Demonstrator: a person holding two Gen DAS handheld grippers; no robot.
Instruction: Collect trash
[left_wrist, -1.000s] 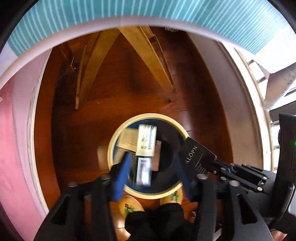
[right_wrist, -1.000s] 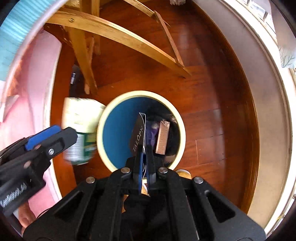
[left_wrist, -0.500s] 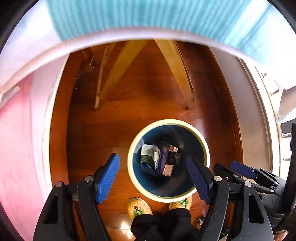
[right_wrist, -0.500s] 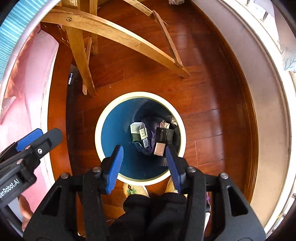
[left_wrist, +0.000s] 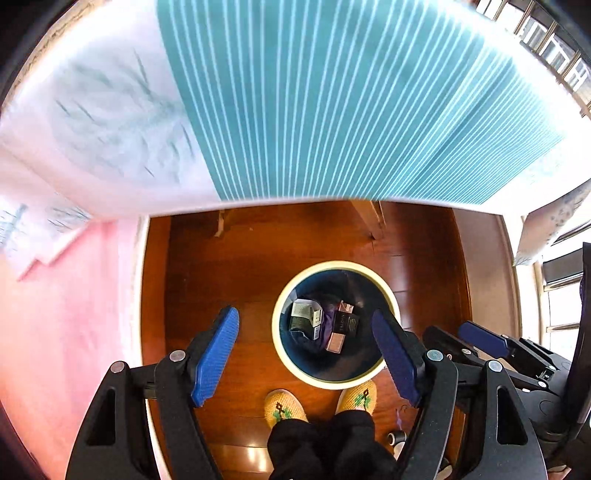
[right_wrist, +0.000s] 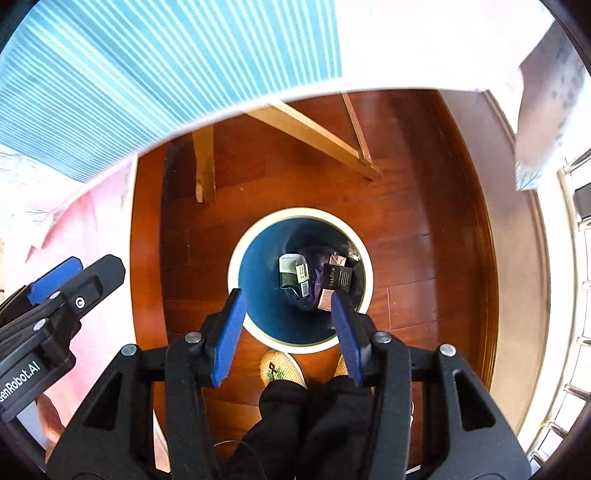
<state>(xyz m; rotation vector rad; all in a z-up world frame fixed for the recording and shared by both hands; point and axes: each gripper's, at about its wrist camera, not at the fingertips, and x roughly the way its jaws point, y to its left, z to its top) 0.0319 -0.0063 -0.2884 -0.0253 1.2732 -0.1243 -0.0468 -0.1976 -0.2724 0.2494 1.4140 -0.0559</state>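
A round bin with a cream rim (left_wrist: 334, 264) and a blue inside stands on the wooden floor below both grippers. Two pieces of trash lie inside it: a green-and-white box (left_wrist: 304, 319) and a black box with a pink end (left_wrist: 343, 325). In the right wrist view the same bin rim (right_wrist: 299, 211) holds the green-and-white box (right_wrist: 293, 275) and the black box (right_wrist: 336, 280). My left gripper (left_wrist: 306, 354) hangs high over the bin, open and empty. My right gripper (right_wrist: 287, 334) is open too, with nothing between its blue pads. Each one shows at the edge of the other's view: the right gripper (left_wrist: 461, 338) and the left gripper (right_wrist: 79, 273).
A table under a teal striped cloth (left_wrist: 332, 103) overhangs the far side, with wooden legs (right_wrist: 314, 133) beneath it. Pink fabric (left_wrist: 66, 314) fills the left. The person's yellow knitted slippers (left_wrist: 284, 408) and black trousers stand just before the bin. A window frame (right_wrist: 576, 258) is at the right.
The green-and-white box has left the left gripper and the black box has left the right, which opened. Both boxes now lie in the bin. Both grippers have risen well above it.
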